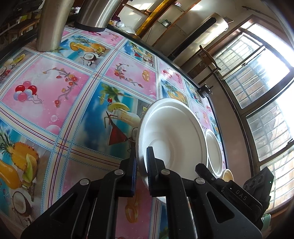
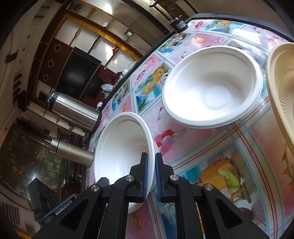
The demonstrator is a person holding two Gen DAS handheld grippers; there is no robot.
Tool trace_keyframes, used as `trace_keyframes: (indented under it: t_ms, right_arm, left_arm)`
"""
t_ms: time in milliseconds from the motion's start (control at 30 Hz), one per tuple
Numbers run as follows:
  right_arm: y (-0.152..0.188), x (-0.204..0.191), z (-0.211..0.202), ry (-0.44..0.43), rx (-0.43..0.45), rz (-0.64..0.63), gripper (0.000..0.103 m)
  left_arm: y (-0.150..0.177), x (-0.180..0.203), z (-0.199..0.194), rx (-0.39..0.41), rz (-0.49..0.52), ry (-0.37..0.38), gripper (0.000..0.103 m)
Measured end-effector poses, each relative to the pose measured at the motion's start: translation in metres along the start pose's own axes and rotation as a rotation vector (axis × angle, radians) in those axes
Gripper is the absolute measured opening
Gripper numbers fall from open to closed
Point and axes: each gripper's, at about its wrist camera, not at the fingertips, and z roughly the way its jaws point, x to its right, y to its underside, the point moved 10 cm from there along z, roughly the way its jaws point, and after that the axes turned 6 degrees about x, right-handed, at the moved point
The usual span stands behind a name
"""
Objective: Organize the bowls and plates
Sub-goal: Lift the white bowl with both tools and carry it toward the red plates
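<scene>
A white bowl (image 1: 170, 136) hangs tilted just above the fruit-print tablecloth (image 1: 77, 103), held at opposite sides of its rim. My left gripper (image 1: 141, 165) is shut on its left rim, and the right gripper's body (image 1: 238, 194) reaches the far rim. In the right wrist view the same white bowl (image 2: 121, 150) is pinched at its right rim by my right gripper (image 2: 151, 172). A second white bowl (image 2: 213, 86) rests on the table beyond it, with a beige ribbed plate (image 2: 281, 92) at its right. That second bowl (image 1: 214, 152) and the beige plate (image 1: 227, 174) show behind the held one.
Two steel flasks (image 2: 73, 110) (image 2: 71, 152) stand at the table's far side, also seen as steel flasks (image 1: 49, 23) (image 1: 95, 14). A small black device (image 2: 181, 23) sits at the table's edge. Barred windows (image 1: 257, 73) line the wall.
</scene>
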Motion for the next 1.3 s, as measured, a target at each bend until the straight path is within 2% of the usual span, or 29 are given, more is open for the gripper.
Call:
trace_keyframes:
  t_ms: [300,767,1067,1300]
  right_arm:
    - [0.006,0.008,-0.009,0.004,0.005,0.032,0.008]
    - [0.010,0.020,-0.034,-0.036,0.028,0.086,0.009]
    - [0.021,0.016,-0.043,-0.068,0.022,0.073,0.009]
    - [0.044,-0.007,-0.044,-0.113,-0.012,-0.003,0.009]
  left_arm:
    - [0.011,0.008,-0.008,-0.009,0.032,-0.010,0.007]
    - [0.028,0.027,-0.025,0.021,0.118,-0.010,0.007]
    - [0.048,0.016,-0.045,0.069,0.128,-0.047,0.008]
    - [0.063,-0.008,-0.082,0.164,0.128,-0.110,0.009]
